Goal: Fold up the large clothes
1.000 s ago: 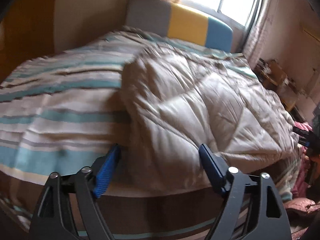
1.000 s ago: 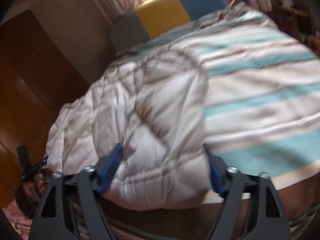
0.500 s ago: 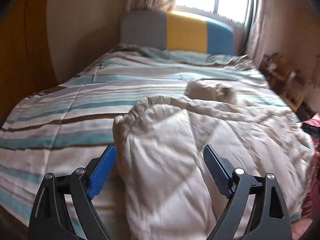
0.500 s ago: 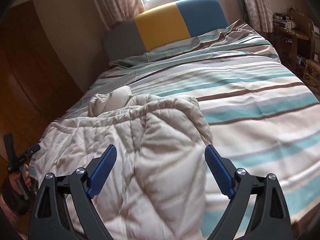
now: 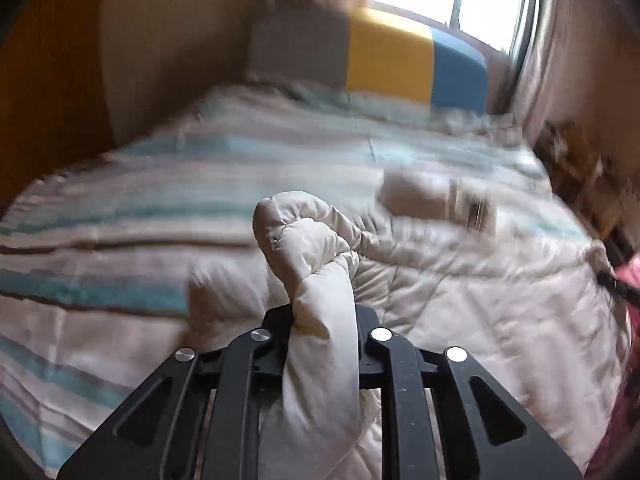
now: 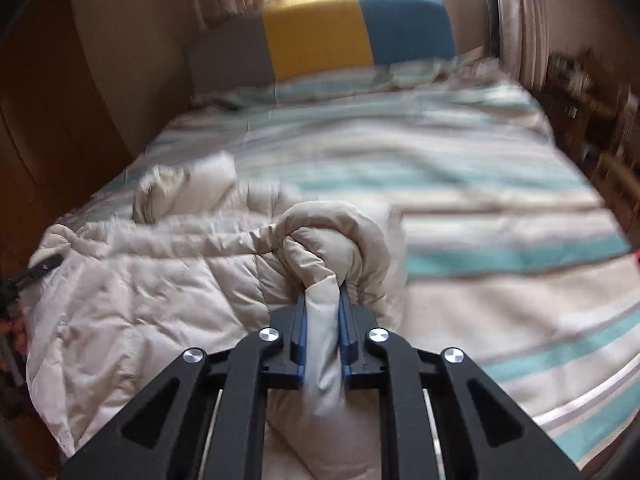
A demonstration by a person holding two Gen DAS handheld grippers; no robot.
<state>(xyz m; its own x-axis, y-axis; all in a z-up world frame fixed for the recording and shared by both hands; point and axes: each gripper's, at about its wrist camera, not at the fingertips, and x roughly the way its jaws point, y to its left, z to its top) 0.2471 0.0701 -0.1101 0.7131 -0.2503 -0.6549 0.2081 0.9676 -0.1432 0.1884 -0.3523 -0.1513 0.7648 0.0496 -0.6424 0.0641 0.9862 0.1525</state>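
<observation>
A beige quilted padded coat [image 5: 460, 292] lies across the near end of a striped bed [image 5: 120, 240]. My left gripper [image 5: 324, 316] has its jaws closing on a bunched corner of the coat, which bulges up and hides the pads. In the right wrist view the same coat [image 6: 140, 280] spreads to the left. My right gripper [image 6: 322, 312] is closing too, its blue pads [image 6: 301, 332] pressing a thick fold from both sides. A rolled sleeve [image 6: 188, 184] rests further up the bed.
The bed's striped cover [image 6: 500, 240] stretches to a grey, yellow and blue headboard [image 6: 320, 32] under a window. A wooden wardrobe [image 6: 40, 120] stands on the left and cluttered shelves [image 6: 580, 92] on the right. Pink fabric [image 5: 624, 420] lies beside the bed.
Both grippers stood open around the coat's near edge half a second ago. Now both have closed on bunched folds and lifted them slightly.
</observation>
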